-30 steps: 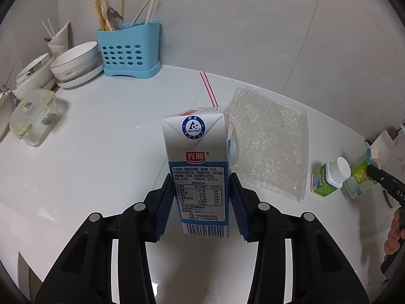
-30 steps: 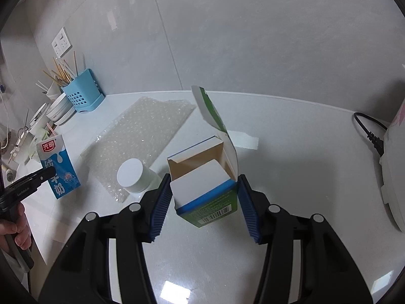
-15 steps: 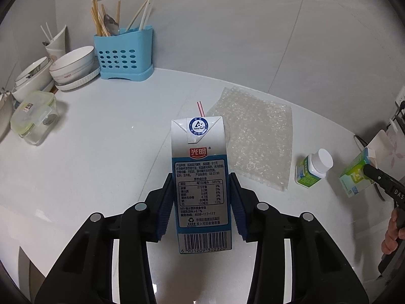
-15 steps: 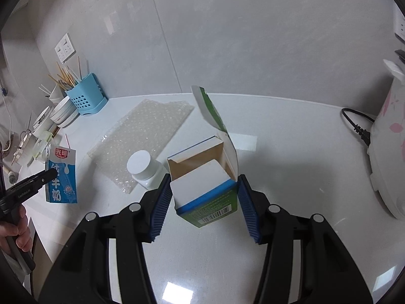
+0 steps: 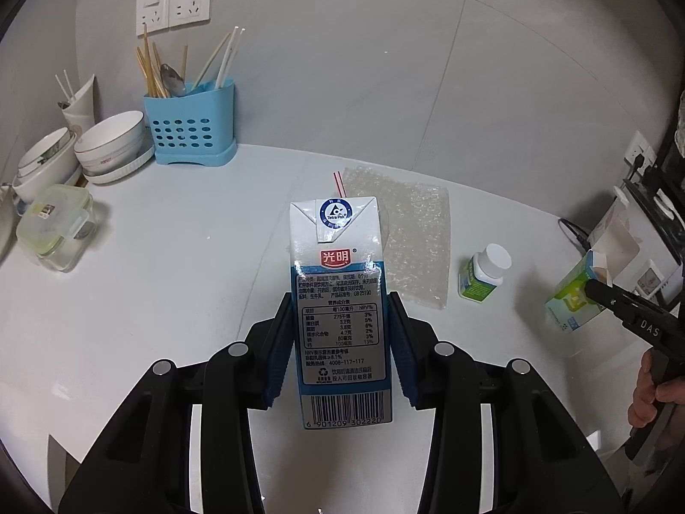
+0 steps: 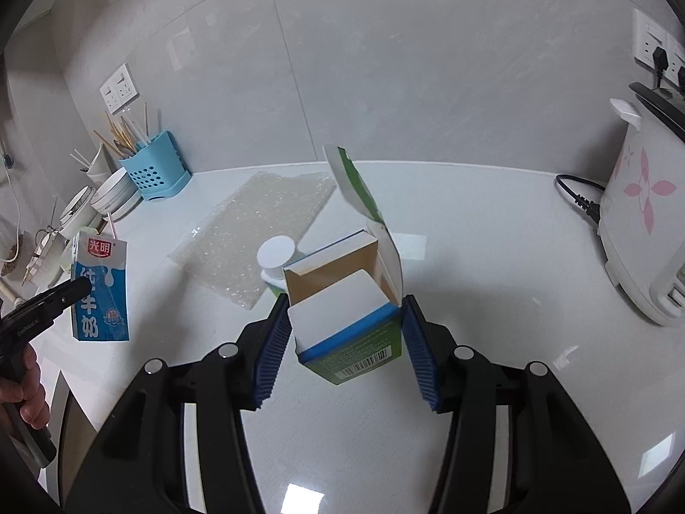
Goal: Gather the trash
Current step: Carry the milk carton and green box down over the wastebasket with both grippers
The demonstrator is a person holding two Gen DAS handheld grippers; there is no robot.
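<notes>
Left gripper (image 5: 340, 349) clamps an upright milk carton (image 5: 340, 312) above the counter (image 5: 171, 257); right gripper (image 6: 344, 349) clamps an open green box (image 6: 349, 321), hiding most of a white-capped bottle (image 6: 276, 252).

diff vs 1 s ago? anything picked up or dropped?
Both grippers have lifted and pulled back from the counter with their loads. The left gripper stays shut on the milk carton, the right gripper on the open green box; nothing released. More of the wall and the rice cooker now show. The bubble wrap, white-capped bottle and blue utensil holder have not moved.
</notes>
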